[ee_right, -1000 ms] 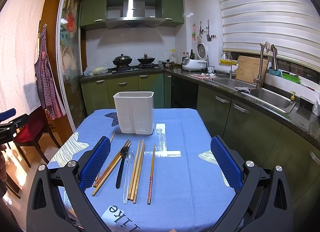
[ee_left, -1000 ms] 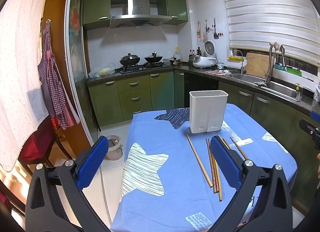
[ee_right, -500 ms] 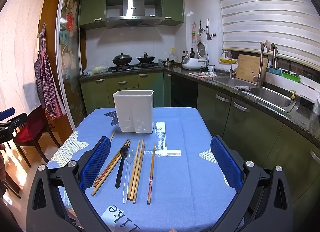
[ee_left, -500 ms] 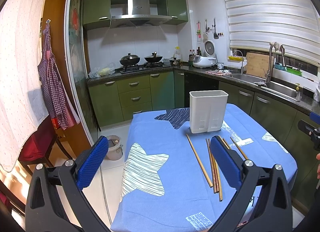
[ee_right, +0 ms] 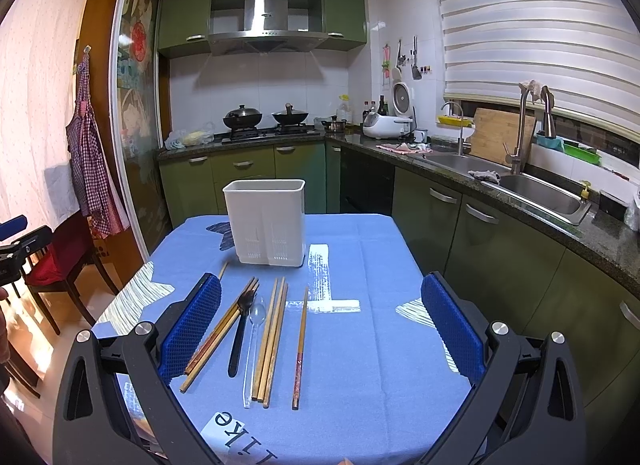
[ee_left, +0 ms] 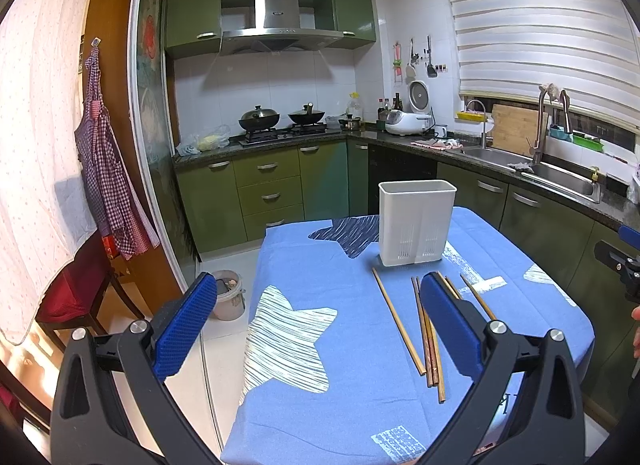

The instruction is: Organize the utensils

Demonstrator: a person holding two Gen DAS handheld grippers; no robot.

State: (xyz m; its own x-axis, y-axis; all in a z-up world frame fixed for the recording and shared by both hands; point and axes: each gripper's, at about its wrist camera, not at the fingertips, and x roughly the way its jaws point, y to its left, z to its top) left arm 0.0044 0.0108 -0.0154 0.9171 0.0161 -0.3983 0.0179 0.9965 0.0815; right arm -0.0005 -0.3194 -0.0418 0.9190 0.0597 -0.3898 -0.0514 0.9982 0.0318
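Right wrist view: tablecloth (ee_right: 372,349) print reads "Like" upside down, near chopsticks (ee_right: 272,341).

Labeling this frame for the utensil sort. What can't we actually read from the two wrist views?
- Inside of the white utensil holder: both views see only its outer walls and rim, so contents and dividers are unknown.
- Lone chopstick, right wrist view: the left finger pad covers its near part.
- Black fork and clear spoon: hidden in the left wrist view behind the left gripper.

One white holder (ee_right: 265,221), one black fork (ee_right: 239,329), one clear spoon (ee_right: 253,349), several chopsticks (ee_right: 273,341).
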